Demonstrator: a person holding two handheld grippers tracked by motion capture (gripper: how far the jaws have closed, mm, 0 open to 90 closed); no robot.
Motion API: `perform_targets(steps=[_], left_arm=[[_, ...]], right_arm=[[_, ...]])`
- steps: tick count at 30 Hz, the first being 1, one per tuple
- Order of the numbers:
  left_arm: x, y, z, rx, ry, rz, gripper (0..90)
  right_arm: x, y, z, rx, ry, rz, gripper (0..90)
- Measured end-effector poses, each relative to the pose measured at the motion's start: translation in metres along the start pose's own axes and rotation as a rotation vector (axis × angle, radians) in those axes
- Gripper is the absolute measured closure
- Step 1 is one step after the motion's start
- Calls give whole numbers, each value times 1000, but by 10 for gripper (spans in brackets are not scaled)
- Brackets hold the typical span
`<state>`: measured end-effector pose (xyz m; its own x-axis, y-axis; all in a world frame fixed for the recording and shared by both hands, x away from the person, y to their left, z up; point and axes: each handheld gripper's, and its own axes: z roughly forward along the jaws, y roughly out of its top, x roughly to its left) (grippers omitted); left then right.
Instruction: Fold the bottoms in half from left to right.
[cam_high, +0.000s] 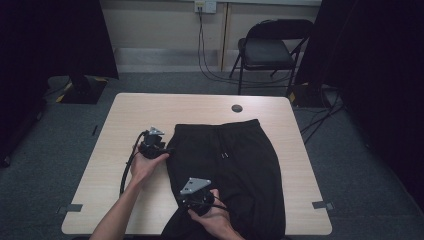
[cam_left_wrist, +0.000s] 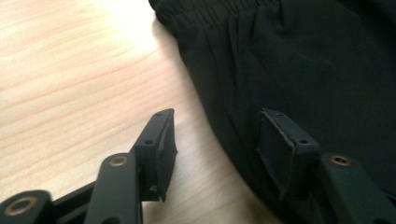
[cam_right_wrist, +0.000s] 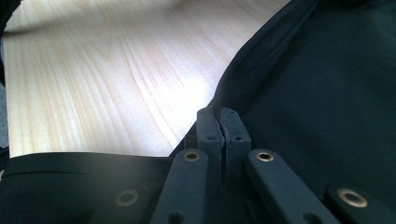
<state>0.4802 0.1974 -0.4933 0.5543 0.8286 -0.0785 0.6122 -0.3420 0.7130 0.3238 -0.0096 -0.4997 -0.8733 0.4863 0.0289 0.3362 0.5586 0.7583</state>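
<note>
Nearest, the right gripper has its fingers clenched on the left edge of the black shorts spread across the tabletop, the left gripper straddles that edge with released fingers, and a folding chair stands beyond.

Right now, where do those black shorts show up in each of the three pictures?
High view: black shorts spread mid-table, toward the right.
Left gripper view: they cover the right side and top.
Right gripper view: right half and bottom edge.
Shared landmark: the pale wooden table.
</note>
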Motion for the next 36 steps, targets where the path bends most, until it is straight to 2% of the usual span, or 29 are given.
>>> perform_targets(steps=[1,3,4,5,6,8,9,10,12,13,15,16,17,18,19,20,22,23,24,25,27,28,29,30,31,32,33,35,36], left_arm=[[-2,0,3,-23,-4,-9,479],[-3,0,5,-32,-3,-10,500],[-9,2,9,-43,9,35,537],[-14,3,10,-38,22,48,573],[-17,4,11,-42,5,28,654],[-20,5,12,-39,10,31,794],[-23,6,13,-39,-4,34,794],[-23,7,13,-31,-13,14,864],[-21,7,13,-32,-24,0,873],[-17,6,12,-32,-46,-32,879],[-11,6,9,-70,-82,-92,881],[-11,6,9,-70,-82,-92,881],[-6,7,3,-111,-114,-141,882],[-6,7,3,-111,-114,-141,882],[0,11,-6,-153,-136,-176,882],[0,11,-6,-153,-136,-176,882],[4,20,-17,-178,-133,-171,882],[7,28,-28,-232,-149,-198,882],[7,28,-28,-232,-149,-198,882],[9,40,-41,-270,-138,-190,882],[13,51,-52,-298,-134,-195,882],[13,51,-52,-298,-134,-195,882],[17,58,-63,-331,-135,-218,882],[17,58,-63,-331,-135,-218,882],[21,65,-74,-362,-124,-225,882],[21,65,-74,-362,-124,-225,882],[24,70,-81,-374,-124,-231,882],[29,83,-97,-401,-104,-228,882],[29,88,-104,-415,-98,-221,882]], right_arm=[[0,0,0,1,2,4,884],[0,0,0,1,1,1,884],[1,0,0,2,-4,0,884],[1,0,0,3,-6,-4,884],[1,1,0,5,-7,-3,885],[1,1,0,9,-3,-10,887],[1,1,0,9,-3,-10,887],[2,3,0,18,-8,-7,890],[2,3,0,23,-10,-10,892],[3,5,-1,27,-3,0,894],[4,7,-3,16,0,0,894],[4,7,-3,16,0,0,894],[5,12,-8,-5,12,11,894],[5,12,-8,-5,12,11,894],[6,21,-15,-35,14,10,894],[6,21,-15,-35,14,10,894],[8,32,-23,-69,17,10,894],[9,44,-30,-97,9,1,894],[9,44,-30,-97,9,1,894],[8,58,-37,-130,9,-2,894],[7,73,-45,-161,6,-11,894],[7,73,-45,-161,6,-11,894],[5,88,-53,-204,9,-10,894],[5,93,-55,-212,13,-11,894],[4,100,-57,-224,15,-13,894],[4,100,-57,-224,15,-13,894],[4,107,-59,-236,15,-18,894],[6,135,-68,-279,16,-44,894],[6,141,-70,-293,19,-48,894]])
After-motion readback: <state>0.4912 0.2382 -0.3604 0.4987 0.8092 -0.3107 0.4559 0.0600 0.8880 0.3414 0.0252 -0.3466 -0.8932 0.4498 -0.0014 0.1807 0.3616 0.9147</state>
